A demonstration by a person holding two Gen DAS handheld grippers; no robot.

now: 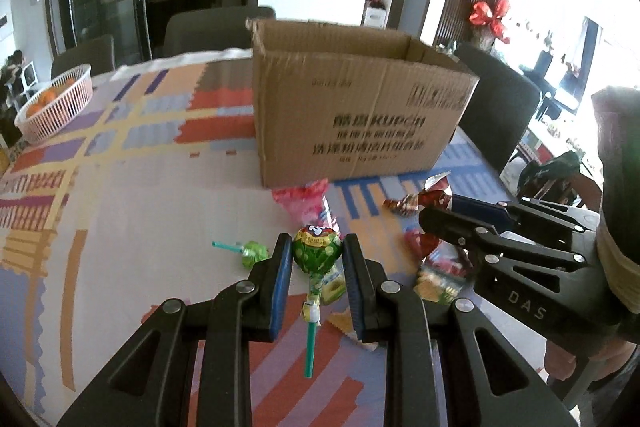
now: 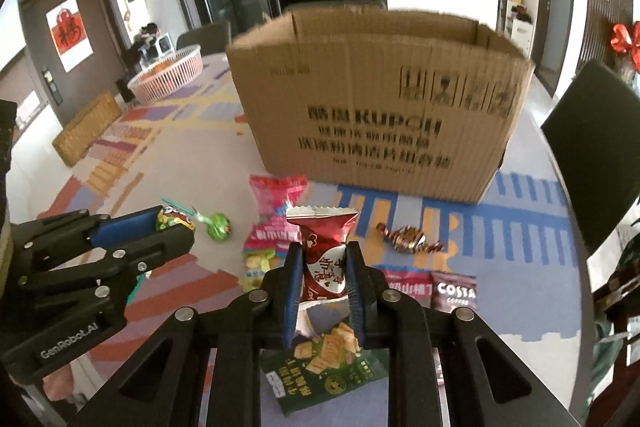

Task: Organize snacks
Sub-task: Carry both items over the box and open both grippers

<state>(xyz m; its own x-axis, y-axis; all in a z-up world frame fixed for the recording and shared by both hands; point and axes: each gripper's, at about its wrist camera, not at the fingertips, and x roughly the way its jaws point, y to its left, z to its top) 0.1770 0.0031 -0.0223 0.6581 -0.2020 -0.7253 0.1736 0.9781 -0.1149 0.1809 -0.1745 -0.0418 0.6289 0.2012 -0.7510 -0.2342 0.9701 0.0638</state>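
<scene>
The left hand-held gripper (image 1: 317,259) pinches a green lollipop (image 1: 316,251) by its head (stick hanging down) above the table (image 1: 160,187). Beyond stands an open cardboard box (image 1: 360,107). The right hand-held gripper (image 1: 444,213) reaches in alongside, over scattered snack packets (image 1: 436,277).

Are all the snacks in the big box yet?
Not yet. I can't see inside the brown cardboard box. In hand: the left gripper holds a green lollipop, the right gripper a red snack packet. Left on the table: another green lollipop, a pink bag, a twisted candy, a brown Costa sachet, a green cracker bag.
</scene>
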